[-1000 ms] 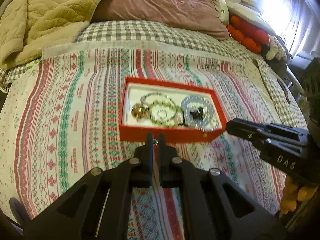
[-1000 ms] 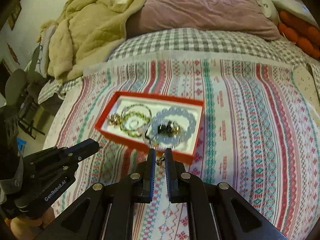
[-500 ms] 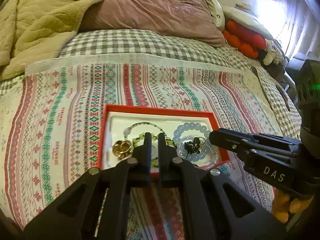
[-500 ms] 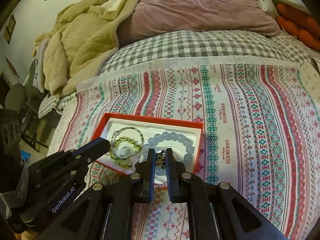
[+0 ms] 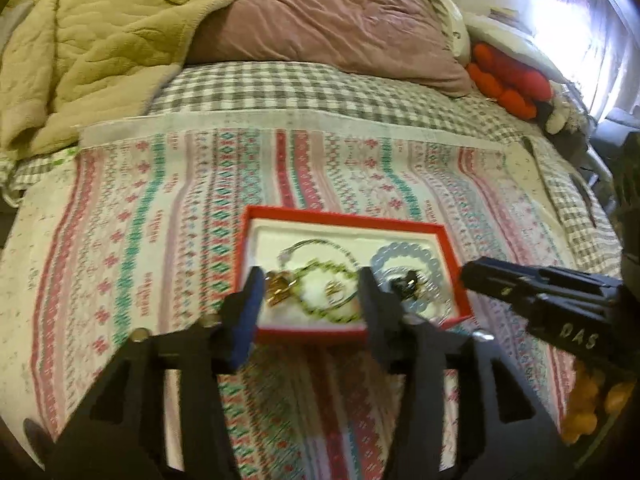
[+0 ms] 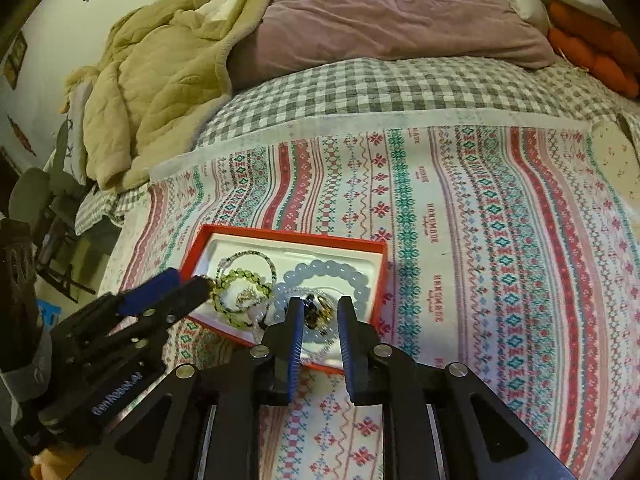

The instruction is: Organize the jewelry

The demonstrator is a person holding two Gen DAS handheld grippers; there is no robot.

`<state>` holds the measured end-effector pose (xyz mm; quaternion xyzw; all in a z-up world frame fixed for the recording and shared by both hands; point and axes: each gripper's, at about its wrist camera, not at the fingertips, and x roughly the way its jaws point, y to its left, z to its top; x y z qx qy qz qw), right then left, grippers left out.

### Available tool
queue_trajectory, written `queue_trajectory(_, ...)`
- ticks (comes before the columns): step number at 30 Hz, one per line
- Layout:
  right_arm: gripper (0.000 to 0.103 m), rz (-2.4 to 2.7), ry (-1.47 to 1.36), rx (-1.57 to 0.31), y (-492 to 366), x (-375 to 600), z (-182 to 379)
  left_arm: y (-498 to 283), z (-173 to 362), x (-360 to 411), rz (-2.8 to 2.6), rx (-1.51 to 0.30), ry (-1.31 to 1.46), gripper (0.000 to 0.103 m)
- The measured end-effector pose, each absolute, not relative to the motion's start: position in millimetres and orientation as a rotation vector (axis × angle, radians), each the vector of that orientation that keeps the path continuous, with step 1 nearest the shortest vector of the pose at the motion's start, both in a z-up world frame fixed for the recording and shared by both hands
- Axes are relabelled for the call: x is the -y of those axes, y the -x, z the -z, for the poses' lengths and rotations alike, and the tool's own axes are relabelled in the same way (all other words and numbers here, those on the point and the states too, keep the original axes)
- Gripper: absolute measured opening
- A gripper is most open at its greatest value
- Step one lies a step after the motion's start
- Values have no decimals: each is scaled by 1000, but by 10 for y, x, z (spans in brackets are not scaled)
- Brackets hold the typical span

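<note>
A red jewelry box (image 5: 344, 216) with a white lining lies on the patterned bedspread; it also shows in the right wrist view (image 6: 280, 236). Inside lie a green bead bracelet (image 5: 324, 276) (image 6: 236, 280), a pale blue bead bracelet (image 5: 404, 252) (image 6: 332, 276), a thin silver bangle (image 6: 252, 258), gold pieces (image 5: 280, 286) and a dark earring (image 6: 316, 312). My left gripper (image 5: 310, 280) is open over the box's near left half. My right gripper (image 6: 319, 308) is open over the near right corner, above the dark earring.
The striped bedspread (image 6: 480, 220) covers the bed. A beige quilt (image 5: 88, 40) and a mauve pillow (image 5: 328, 20) lie at the back. Orange-red cushions (image 5: 508, 80) sit at the far right. The bed's left edge drops to the floor by a chair (image 6: 40, 200).
Both grippers were shut, each on a small earring, and moved over the box. Both have now opened and the earrings are no longer between the fingers.
</note>
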<state>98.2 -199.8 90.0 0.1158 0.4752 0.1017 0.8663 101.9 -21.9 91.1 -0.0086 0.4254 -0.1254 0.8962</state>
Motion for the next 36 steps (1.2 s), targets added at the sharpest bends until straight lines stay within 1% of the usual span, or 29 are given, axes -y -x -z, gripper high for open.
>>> queue_trajectory(3,18,-208,-229,-1005,-893,2022,-904,-906,-896,182,223,-895,-16,70)
queue_trajectory(6,19,-200,-197,-1018,-781,2012,-902,-808,-854,132,194,-926,-25,79)
queue_trajectory(8,21,-198,-178,-1028,-719,1999,-900,-737,-821,75,189,-954,-13,82)
queue_trajectory(9,23,-197,-170,-1032,-679,1993,-903,-704,-806,49,186,-967,-6,83)
queue_trajectory(11,32,-198,-165,-1035,-606,1983,-906,-646,-784,-1,173,-994,5,86)
queue_trajectory(13,72,-192,-164,-1026,-522,1983,-927,-586,-777,-33,169,-1008,10,94)
queue_trajectory(14,75,-192,-160,-1021,-486,1978,-940,-540,-777,-43,166,-1015,6,101)
queue_trajectory(15,75,-198,-153,-1024,-455,1967,-951,-506,-777,-49,163,-1016,0,102)
queue_trajectory(18,76,-202,-146,-1037,-386,1946,-956,-415,-773,-51,141,-1022,-32,102)
queue_trajectory(21,86,-177,-113,-1042,-289,1912,-935,-347,-738,-78,116,-1038,-34,102)
queue_trajectory(24,92,-148,-80,-1045,-220,1885,-904,-290,-677,-104,91,-1067,-36,102)
queue_trajectory(36,92,-109,-14,-1112,-205,1795,-670,-179,-394,-80,52,-1162,-52,102)
